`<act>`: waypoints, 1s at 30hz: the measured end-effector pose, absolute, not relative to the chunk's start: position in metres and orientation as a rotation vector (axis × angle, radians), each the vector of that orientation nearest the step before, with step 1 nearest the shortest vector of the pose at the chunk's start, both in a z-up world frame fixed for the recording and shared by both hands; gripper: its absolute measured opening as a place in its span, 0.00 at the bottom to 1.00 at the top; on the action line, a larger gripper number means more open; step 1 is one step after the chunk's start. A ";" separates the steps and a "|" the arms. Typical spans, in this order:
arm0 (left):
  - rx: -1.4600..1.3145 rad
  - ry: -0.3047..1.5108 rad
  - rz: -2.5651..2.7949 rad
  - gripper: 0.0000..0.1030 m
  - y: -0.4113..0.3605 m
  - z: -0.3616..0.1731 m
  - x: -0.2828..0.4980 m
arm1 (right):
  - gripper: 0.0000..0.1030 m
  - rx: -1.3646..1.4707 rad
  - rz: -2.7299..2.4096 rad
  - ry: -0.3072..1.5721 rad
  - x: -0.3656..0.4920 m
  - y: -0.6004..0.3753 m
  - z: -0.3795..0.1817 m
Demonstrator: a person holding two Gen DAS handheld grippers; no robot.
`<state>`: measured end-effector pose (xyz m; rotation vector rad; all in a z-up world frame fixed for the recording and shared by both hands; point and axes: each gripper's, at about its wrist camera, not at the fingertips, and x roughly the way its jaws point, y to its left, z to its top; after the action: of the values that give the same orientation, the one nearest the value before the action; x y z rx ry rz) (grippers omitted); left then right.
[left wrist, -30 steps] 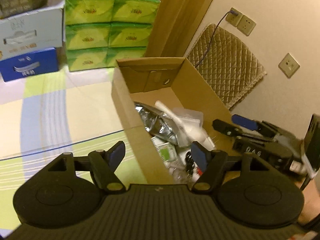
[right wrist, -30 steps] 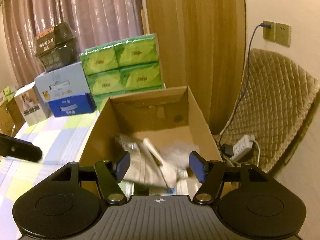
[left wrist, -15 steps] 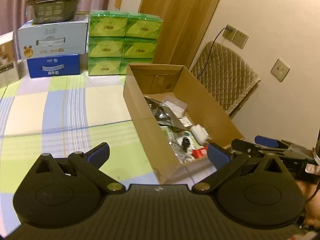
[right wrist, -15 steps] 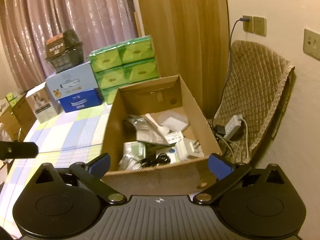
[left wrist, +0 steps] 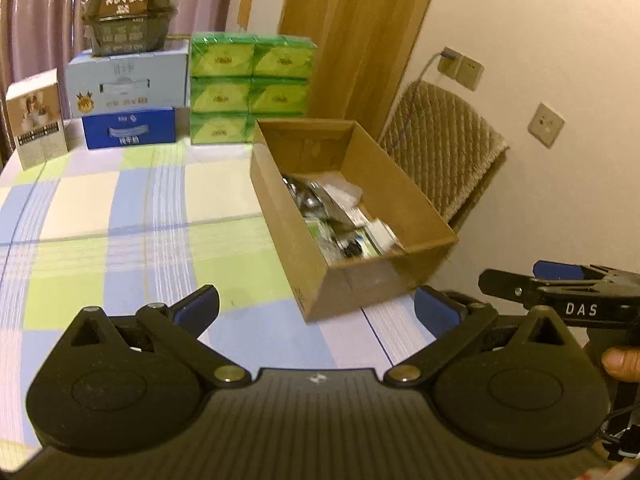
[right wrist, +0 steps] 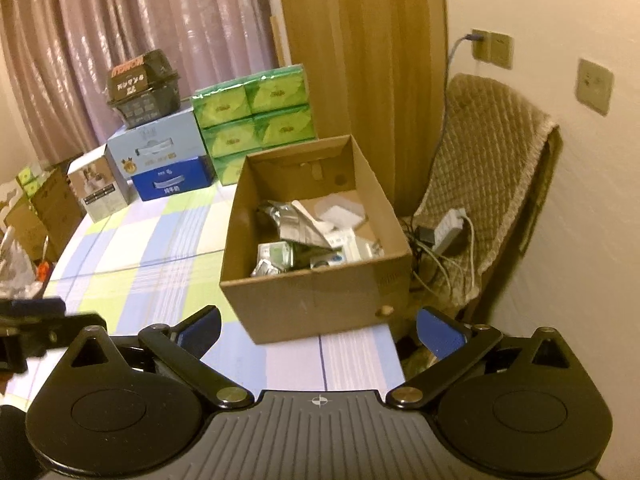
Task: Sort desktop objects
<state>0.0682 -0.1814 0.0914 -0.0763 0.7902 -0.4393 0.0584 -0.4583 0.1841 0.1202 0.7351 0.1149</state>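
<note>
Ahead, the cardboard box [right wrist: 316,300] of sorted items, beyond both grippers' wide-open, empty jaws.

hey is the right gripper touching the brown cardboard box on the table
Apart. The right wrist view shows the right gripper open and empty, tablecloth visible between its blue pads and the brown cardboard box.

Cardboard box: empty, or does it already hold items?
Holds items: the open cardboard box has packets and small objects piled across its floor.

My left tongs [left wrist: 316,310] wide open, nothing between. My right tongs [right wrist: 318,326] wide open too, empty. Both point down and forward. Thumb tip [left wrist: 622,364] shows beside right tongs.
</note>
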 end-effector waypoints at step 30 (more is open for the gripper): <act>-0.028 0.790 -0.351 0.99 -0.192 0.078 0.005 | 0.98 0.109 0.073 0.730 0.001 -0.443 0.177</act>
<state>0.0047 -0.1919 0.0778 -0.0283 0.7900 -0.3508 0.0010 -0.4426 0.1769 0.1091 0.7304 0.0731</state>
